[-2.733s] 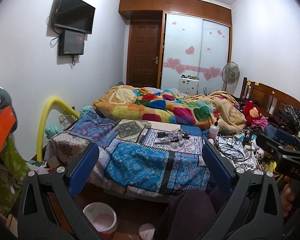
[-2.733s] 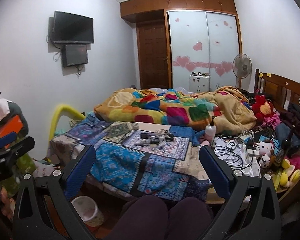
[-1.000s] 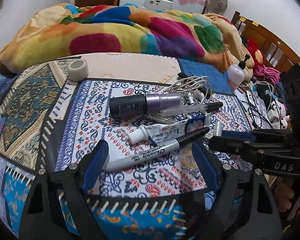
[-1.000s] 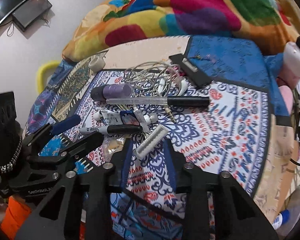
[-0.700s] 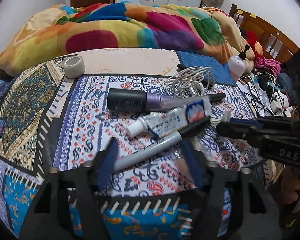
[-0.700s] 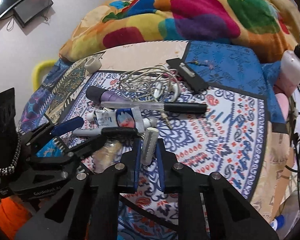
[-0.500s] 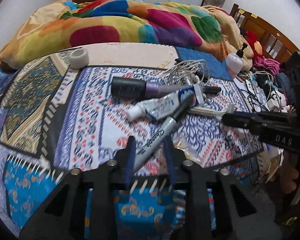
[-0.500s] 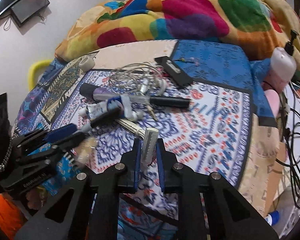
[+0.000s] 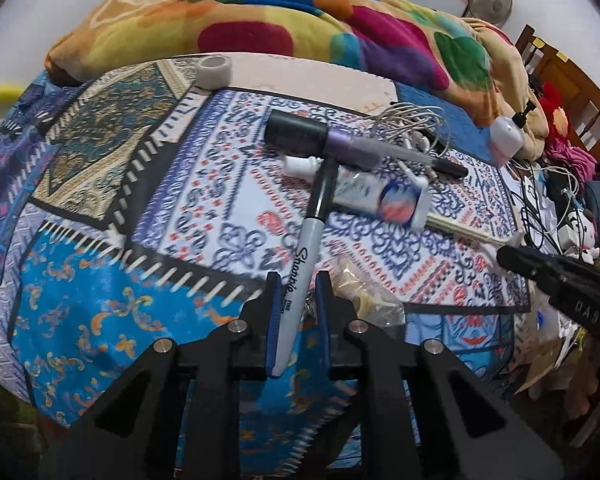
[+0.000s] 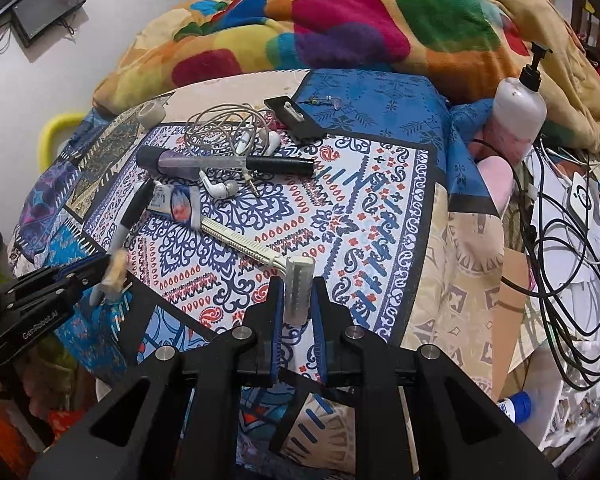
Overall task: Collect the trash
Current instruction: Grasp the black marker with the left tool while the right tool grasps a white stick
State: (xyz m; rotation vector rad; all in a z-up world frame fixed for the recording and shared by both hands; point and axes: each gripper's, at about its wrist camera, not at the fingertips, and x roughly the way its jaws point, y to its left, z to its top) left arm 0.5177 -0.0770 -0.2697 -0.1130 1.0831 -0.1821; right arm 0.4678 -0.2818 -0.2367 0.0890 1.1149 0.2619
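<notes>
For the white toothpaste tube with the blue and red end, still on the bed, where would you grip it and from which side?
Grip the white toothpaste tube across its flattened body near the blue and red crimped end, coming from above. The black-capped marker crosses its neck and the pale ridged comb runs from under the crimp, so I would avoid both ends.

Counting on the bed: one marker (image 9: 312, 236), one toothpaste tube (image 9: 364, 194), one comb (image 10: 242, 245), one tape roll (image 9: 214, 67), one pump bottle (image 10: 518, 114), one tangle of earphones (image 10: 228, 128), two grippers.
</notes>
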